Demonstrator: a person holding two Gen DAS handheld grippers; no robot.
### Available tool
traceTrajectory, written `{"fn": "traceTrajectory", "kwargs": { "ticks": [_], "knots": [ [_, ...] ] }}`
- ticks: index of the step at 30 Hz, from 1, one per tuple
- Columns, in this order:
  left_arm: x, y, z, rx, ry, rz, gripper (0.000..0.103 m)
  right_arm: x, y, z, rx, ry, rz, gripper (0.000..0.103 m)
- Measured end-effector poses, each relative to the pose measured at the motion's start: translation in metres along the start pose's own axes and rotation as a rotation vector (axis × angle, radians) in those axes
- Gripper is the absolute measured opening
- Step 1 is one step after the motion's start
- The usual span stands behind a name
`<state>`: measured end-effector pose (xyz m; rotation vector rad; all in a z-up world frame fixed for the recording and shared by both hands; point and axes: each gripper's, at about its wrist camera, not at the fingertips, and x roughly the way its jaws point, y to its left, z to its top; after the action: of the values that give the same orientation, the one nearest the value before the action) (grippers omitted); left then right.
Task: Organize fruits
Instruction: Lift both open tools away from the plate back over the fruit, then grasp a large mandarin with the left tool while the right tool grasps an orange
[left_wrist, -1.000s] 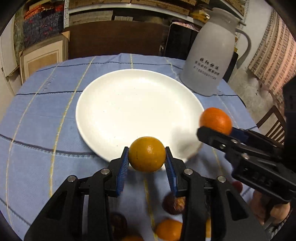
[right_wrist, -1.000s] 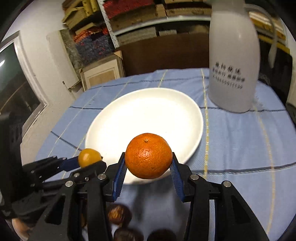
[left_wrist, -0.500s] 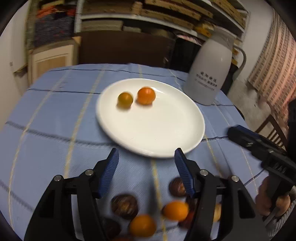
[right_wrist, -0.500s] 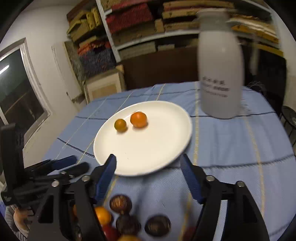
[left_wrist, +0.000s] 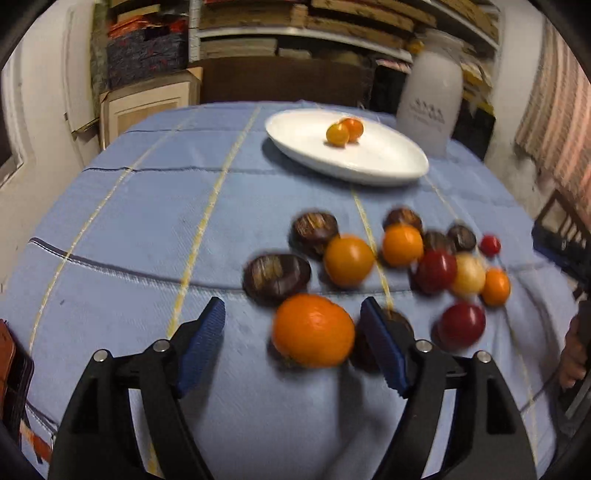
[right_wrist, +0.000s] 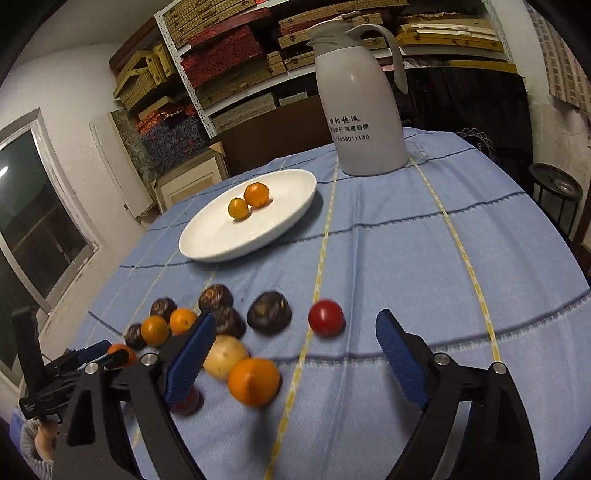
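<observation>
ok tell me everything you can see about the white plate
The white plate is round and shallow with a raised rim, glossy like glazed ceramic. It sits flat on the blue tablecloth, at the far side, beyond the loose fruit pile and left of the grey jug in the right wrist view. It holds two orange fruits, a smaller yellowish one and a larger one, side by side. Neither gripper touches it.

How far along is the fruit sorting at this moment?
Early stage. Done: two orange fruits sit together on the white plate. In hand: nothing; the left gripper is open around a large orange on the cloth, and the right gripper is open and empty. Left: the mixed pile of orange, red, pale and dark brown pieces on the blue tablecloth.
</observation>
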<state>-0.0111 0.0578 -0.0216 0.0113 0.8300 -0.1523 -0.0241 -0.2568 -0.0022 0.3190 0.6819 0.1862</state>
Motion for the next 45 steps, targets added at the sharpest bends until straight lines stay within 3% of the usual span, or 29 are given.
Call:
{"fn": "traceTrajectory", "kwargs": {
  "ticks": [4, 7, 11, 14, 23, 32, 38, 45],
  "knots": [
    [-0.001, -0.005, -0.003, 0.021, -0.002, 0.005, 0.074, -0.004, 0.0, -0.005, -0.013, -0.013, -0.011, 0.089],
    [0.004, 0.006, -0.002, -0.033, 0.028, -0.044, 0.073, -0.003, -0.001, -0.004, -0.004, -0.006, -0.01, 0.089],
    [0.001, 0.012, -0.009, -0.071, 0.052, -0.076, 0.064, -0.003, -0.002, -0.005, 0.0, -0.001, -0.009, 0.089],
    [-0.012, 0.019, -0.014, -0.105, 0.027, -0.085, 0.064, -0.002, -0.002, -0.004, 0.0, 0.005, -0.007, 0.089],
    [-0.024, -0.006, -0.037, 0.033, 0.06, -0.076, 0.063, 0.001, 0.004, -0.006, -0.022, 0.015, -0.005, 0.089],
    [-0.006, -0.01, -0.026, 0.015, 0.11, -0.104, 0.058, 0.0, 0.003, -0.007, -0.025, 0.013, -0.011, 0.089],
    [-0.005, -0.006, -0.025, -0.009, 0.11, -0.146, 0.045, -0.004, 0.011, -0.019, -0.069, 0.047, 0.004, 0.089],
    [-0.004, 0.0, -0.025, -0.047, 0.105, -0.182, 0.045, 0.0, 0.036, -0.035, -0.197, 0.108, -0.007, 0.075]
  ]
}}
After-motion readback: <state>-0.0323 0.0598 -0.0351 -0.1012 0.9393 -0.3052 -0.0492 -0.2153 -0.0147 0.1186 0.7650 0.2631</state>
